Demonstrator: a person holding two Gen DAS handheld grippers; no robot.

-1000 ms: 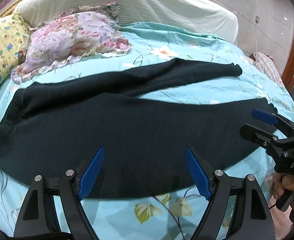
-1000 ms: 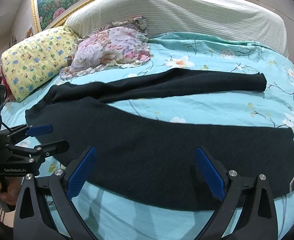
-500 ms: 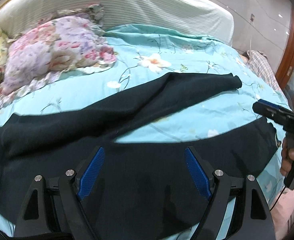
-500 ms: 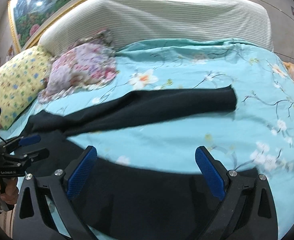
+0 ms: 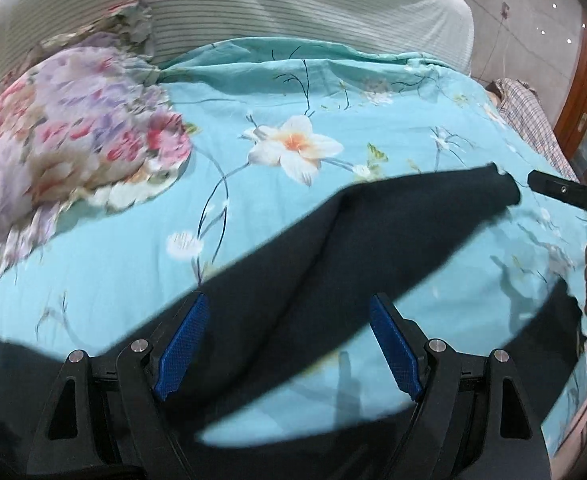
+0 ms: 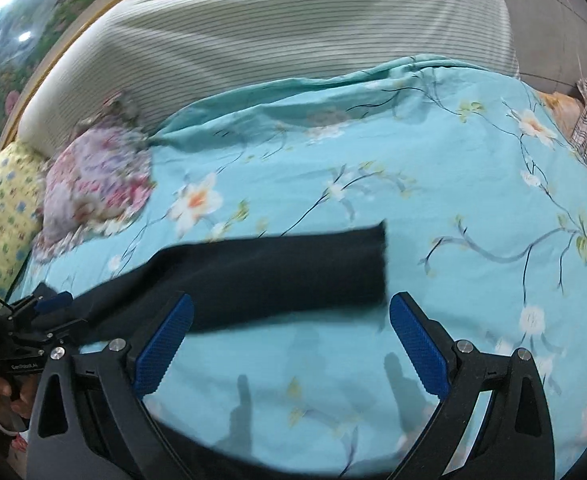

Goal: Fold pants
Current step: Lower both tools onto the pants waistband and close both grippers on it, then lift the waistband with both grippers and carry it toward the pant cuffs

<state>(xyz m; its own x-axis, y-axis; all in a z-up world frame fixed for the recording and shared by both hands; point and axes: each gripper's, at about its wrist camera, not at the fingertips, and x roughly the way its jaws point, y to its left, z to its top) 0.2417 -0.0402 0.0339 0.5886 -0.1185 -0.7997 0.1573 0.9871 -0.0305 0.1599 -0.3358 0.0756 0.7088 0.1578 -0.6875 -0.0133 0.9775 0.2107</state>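
Both grippers have pushed forward over the bed since the earlier frames, so the near pant leg has slipped to the bottom edge of each view and the far leg now sits mid-frame.

Left wrist view: the left gripper fills the bottom of the frame, its jaws wide apart with nothing between the blue pads. The dark pants lie flat on the turquoise floral bedspread. One leg runs diagonally from lower left to a cuff at centre right; the other leg shows as a dark band along the bottom edge, behind the fingers. A patch of bedspread is visible between the two legs. The right gripper enters from the right edge, its tip just beside that cuff; whether its jaws are apart cannot be told from this angle. A floral pillow lies at upper left, blurred.

Right wrist view: the right gripper spans the bottom, jaws wide apart and empty. The pants leg lies across the middle of the frame, its cuff end just above the right pad. The left gripper is at lower left over the dark cloth, jaws slightly apart. A striped headboard cover fills the top, and a yellow pillow sits at the left edge.
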